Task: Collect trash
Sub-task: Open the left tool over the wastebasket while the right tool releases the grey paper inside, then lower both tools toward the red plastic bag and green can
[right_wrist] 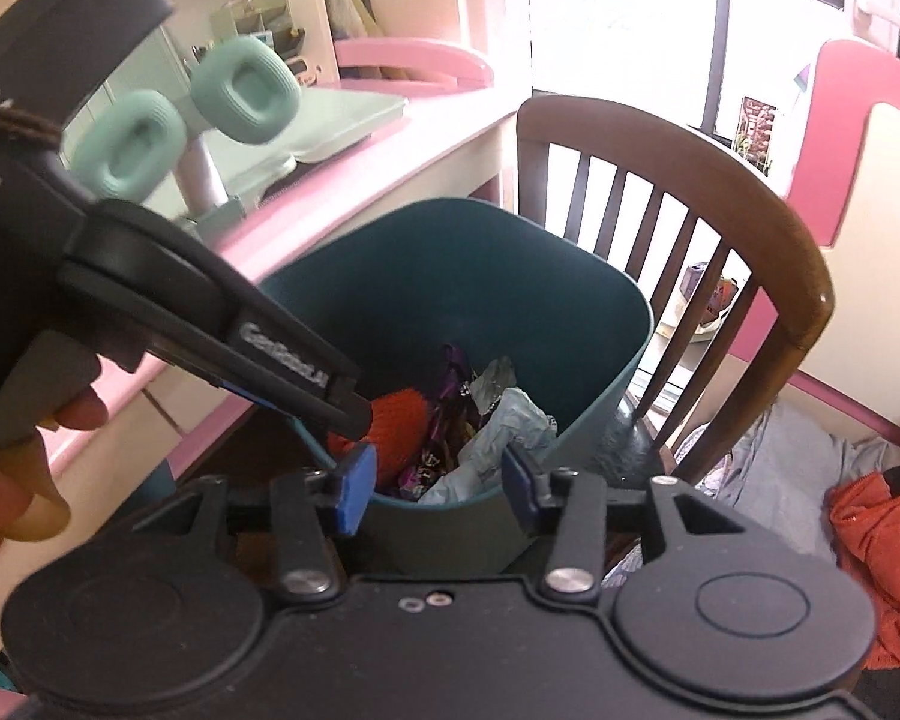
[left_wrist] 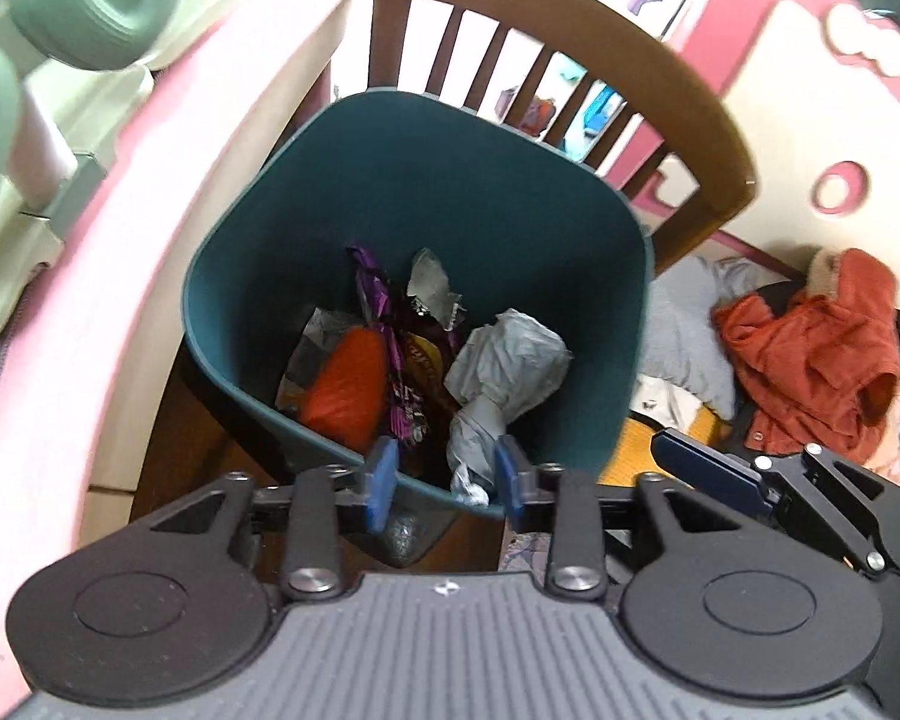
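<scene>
as both my grippers hover over the bin (left_wrist: 282,276) mid-frame | left gripper (left_wrist: 444,480) part open, nothing gripped | right gripper (right_wrist: 438,480) part open, empty | trash (left_wrist: 504,360) lies in bin: grey wad, orange piece (left_wrist: 345,384), purple wrapper | looks mostly done | chair (left_wrist: 714,138) behind, pink desk (left_wrist: 150,138) upper left, clothes (left_wrist: 810,348) right

Chair seat (right_wrist: 633,429): dark, carries the teal bin (left_wrist: 510,192), which stands upright against the slatted backrest.
Pink-edged desk (right_wrist: 390,144): beside the bin; holds a pale green tray (right_wrist: 342,114) and mint headphones (right_wrist: 246,90) on a stand.
Bed (left_wrist: 666,426): orange garment (left_wrist: 810,354) and grey cloth (left_wrist: 684,330) heaped on it.
</scene>
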`<state>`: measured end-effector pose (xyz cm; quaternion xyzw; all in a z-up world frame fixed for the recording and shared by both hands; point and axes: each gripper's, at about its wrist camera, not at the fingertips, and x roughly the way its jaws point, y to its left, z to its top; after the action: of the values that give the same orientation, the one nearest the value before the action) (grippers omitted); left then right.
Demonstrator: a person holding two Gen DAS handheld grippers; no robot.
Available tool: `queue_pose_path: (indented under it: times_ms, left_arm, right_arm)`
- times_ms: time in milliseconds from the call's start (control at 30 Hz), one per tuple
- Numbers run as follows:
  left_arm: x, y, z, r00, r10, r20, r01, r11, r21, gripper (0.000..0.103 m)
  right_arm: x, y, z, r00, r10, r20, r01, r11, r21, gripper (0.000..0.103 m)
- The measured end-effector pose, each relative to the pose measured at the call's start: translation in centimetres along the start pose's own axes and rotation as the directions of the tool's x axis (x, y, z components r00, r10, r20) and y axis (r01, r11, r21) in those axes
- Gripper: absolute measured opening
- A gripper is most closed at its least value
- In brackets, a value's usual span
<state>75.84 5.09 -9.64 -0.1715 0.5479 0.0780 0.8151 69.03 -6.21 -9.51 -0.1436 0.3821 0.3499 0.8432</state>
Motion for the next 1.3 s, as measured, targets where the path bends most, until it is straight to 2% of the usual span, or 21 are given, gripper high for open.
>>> queue_pose_path:
  times_ms: [100,367,567,667,767,800,933,1033,1200,1300]
  left_arm:
    - [-2.5,0.1,-1.3,0.998,-0.022,0.054,0.021,0.999,0.033,0.059]
    - [-7.7,1.4,-5.9,0.992,-0.061,0.111,0.052,0.996,0.079,0.064]
    - [-10.7,3.0,-10.1,0.986,-0.056,0.159,0.036,0.991,0.129,0.065]
    - [-12.0,4.1,-12.4,0.981,-0.059,0.186,0.031,0.988,0.151,0.074]
    - [-12.9,5.4,-14.9,0.977,-0.069,0.201,0.036,0.985,0.166,0.076]
    - [-13.1,5.8,-15.7,0.976,-0.071,0.206,0.035,0.984,0.173,0.080]
    - [-13.3,7.6,-19.6,0.968,-0.084,0.235,0.038,0.980,0.193,0.081]
    - [-12.5,9.1,-22.2,0.972,-0.088,0.220,0.052,0.985,0.167,0.081]
    - [-9.3,10.8,-26.6,0.981,-0.051,0.189,0.029,0.993,0.116,0.082]
    - [-6.3,12.1,-28.9,0.987,-0.037,0.157,0.031,0.999,0.045,0.082]
  right_arm:
    - [-1.9,0.7,-0.4,1.000,-0.001,0.023,0.001,1.000,0.006,0.050]
    - [-6.3,3.9,-2.7,0.998,-0.003,0.070,0.002,1.000,0.010,0.057]
    - [-8.2,6.8,-5.3,0.997,-0.009,0.077,0.007,1.000,0.027,0.060]
    - [-8.8,8.2,-6.9,0.997,-0.011,0.074,0.008,0.999,0.047,0.063]
    - [-9.2,9.8,-8.8,0.997,-0.020,0.068,0.017,0.998,0.055,0.064]
    - [-9.2,10.3,-9.5,0.998,-0.021,0.066,0.017,0.998,0.058,0.066]
    - [-8.9,11.9,-12.8,0.999,-0.007,0.045,0.003,0.997,0.083,0.072]
    - [-8.0,12.6,-15.6,1.000,0.002,0.020,-0.005,0.994,0.106,0.080]
    - [-5.6,12.9,-20.3,0.999,0.017,-0.032,-0.013,0.991,0.131,0.092]
    - [-3.3,13.0,-23.1,0.997,0.022,-0.070,-0.014,0.993,0.121,0.097]
